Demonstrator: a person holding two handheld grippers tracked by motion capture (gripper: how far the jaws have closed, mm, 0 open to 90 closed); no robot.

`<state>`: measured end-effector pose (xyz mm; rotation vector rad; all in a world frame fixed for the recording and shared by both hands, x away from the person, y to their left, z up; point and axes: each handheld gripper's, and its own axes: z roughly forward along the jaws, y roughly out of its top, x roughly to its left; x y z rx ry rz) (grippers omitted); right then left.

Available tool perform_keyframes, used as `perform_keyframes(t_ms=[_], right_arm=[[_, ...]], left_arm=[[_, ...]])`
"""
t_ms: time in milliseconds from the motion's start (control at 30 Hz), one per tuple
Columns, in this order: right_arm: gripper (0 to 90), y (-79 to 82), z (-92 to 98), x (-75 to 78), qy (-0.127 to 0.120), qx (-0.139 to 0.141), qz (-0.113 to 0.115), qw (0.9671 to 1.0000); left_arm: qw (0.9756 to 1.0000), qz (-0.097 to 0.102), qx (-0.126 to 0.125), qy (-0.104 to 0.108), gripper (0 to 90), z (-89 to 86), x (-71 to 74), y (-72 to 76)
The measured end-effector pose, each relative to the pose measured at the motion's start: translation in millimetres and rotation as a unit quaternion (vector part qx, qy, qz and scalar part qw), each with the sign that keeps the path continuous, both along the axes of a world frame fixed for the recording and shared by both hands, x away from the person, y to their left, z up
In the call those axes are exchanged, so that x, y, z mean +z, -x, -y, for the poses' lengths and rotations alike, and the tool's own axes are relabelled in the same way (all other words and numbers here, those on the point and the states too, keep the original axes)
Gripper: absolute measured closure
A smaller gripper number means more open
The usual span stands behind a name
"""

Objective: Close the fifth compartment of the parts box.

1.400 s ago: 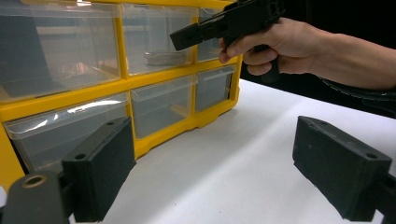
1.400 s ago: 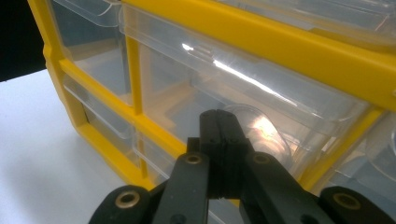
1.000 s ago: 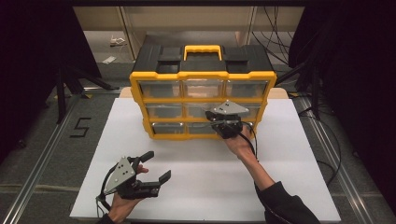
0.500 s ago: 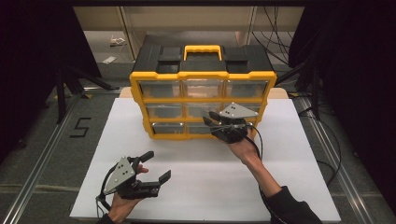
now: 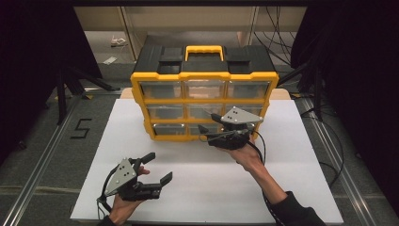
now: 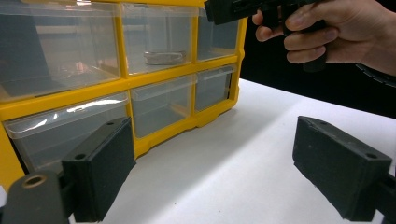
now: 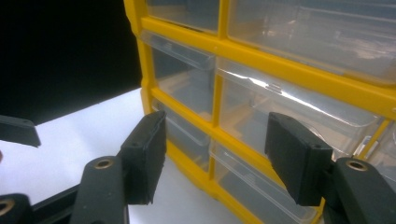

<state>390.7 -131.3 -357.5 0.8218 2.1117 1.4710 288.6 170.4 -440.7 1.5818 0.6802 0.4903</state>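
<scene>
A yellow-framed drawer organiser (image 5: 204,106) with a black top and yellow carry handle (image 5: 204,51) stands upright at the far middle of the white desk (image 5: 207,183), its grid of clear plastic drawers facing the person.

The right gripper (image 5: 212,128) is held just in front of the cabinet's lower right part, beside the middle and bottom drawer rows. Its fingers (image 7: 145,158) have just been opening and stand parted with nothing between them; in the right gripper view they frame a clear drawer front (image 7: 261,119) without touching it. All the drawers look pushed in, though the glare on the plastic makes that hard to confirm.

The left gripper (image 5: 157,167) rests low near the front left of the desk, well apart from the cabinet, with its fingers (image 6: 100,175) spread wide and empty. In the left gripper view, a flat greyish object (image 6: 163,57), possibly a roll or ring, lies inside a middle drawer, and the right hand (image 6: 327,30) shows at the upper right.
</scene>
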Motion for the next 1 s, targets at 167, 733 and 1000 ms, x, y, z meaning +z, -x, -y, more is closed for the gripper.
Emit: perform_keyframes(t_ms=[167,733,1000], right_arm=[[36.4,2.9,0.1,1.7,-0.004,0.004,0.002,1.0],[30.1,12.9,9.6,4.5,-0.032,0.007,0.015,0.9994],[30.0,21.5,15.6,5.4,-0.046,0.008,0.027,0.9985]], left_arm=[[1.0,-0.001,-0.001,0.001,12.6,-0.2,0.1,-0.1],[1.0,-0.004,-0.005,0.003,12.5,-0.6,0.2,-0.4],[1.0,-0.004,-0.005,0.003,12.5,-0.5,0.2,-0.2]])
